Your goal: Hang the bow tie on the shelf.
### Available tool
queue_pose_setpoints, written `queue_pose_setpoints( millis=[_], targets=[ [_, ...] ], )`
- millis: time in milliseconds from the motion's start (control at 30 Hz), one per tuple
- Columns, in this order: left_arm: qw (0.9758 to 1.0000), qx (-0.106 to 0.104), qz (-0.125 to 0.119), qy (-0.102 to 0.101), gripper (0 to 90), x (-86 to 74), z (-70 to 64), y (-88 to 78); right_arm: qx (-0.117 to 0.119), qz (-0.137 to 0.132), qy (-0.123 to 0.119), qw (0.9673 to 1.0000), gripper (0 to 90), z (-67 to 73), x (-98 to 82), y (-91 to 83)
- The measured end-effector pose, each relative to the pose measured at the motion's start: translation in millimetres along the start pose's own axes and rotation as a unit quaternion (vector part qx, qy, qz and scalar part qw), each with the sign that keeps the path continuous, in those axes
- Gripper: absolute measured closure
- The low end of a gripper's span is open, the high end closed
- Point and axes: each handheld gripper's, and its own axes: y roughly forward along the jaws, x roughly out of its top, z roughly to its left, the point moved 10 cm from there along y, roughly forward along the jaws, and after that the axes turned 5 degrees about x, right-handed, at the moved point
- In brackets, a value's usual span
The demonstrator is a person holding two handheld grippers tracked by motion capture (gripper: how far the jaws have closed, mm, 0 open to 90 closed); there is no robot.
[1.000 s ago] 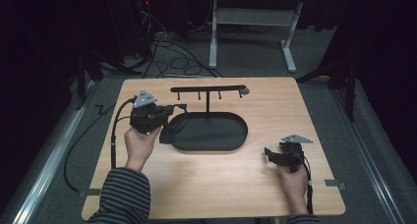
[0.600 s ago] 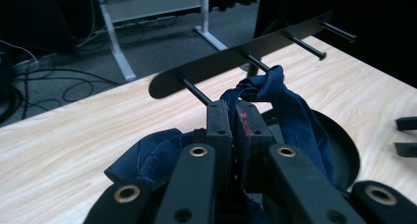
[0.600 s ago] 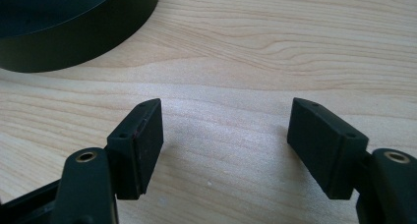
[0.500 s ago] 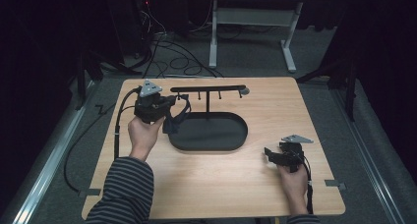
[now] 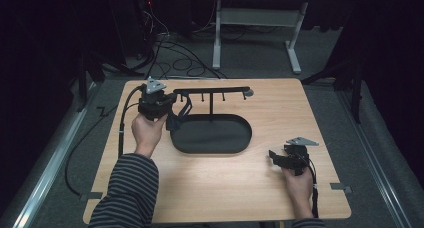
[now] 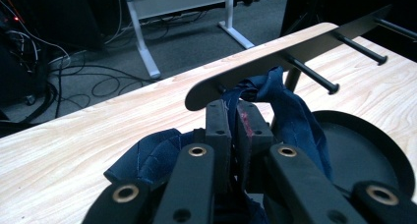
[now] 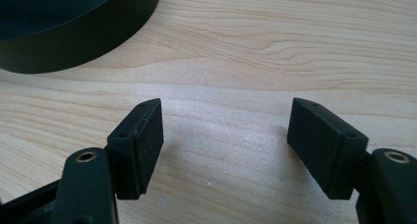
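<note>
Left gripper [image 6: 231, 121]: clamped on blue cloth [image 6: 290, 111], raised to rack [image 6: 295, 52] for hanging. Right gripper [image 7: 226, 145]: open, idle on surface [image 7: 275, 47].

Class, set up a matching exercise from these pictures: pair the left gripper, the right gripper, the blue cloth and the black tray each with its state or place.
1. left gripper
2. right gripper
3. blue cloth
4. black tray

a. jaws wide apart above bare wood
b. under the peg rail, on the table
c. pinched between jaws at the rail's end
d. jaws closed on fabric

Pairs: 1-d, 2-a, 3-c, 4-b
</note>
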Motion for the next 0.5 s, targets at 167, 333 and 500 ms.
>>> queue_pose_setpoints(
  millis=[167,333,500],
  targets=[
    [1.0,0.003,-0.001,0.001,83.9,2.4,1.0,3.8,0.0,0.0,-0.001,1.0,31.0,0.0,0.0,0.0],
    [0.9999,0.005,0.008,0.004,81.9,-1.5,0.7,7.1,0.0,0.0,0.0,1.0,31.0,0.0,0.0,0.0],
    [0.9999,0.004,0.015,0.0,80.8,-5.1,3.0,8.8,0.0,0.001,0.0,1.0,31.0,0.0,-0.1,-0.2]
  ],
)
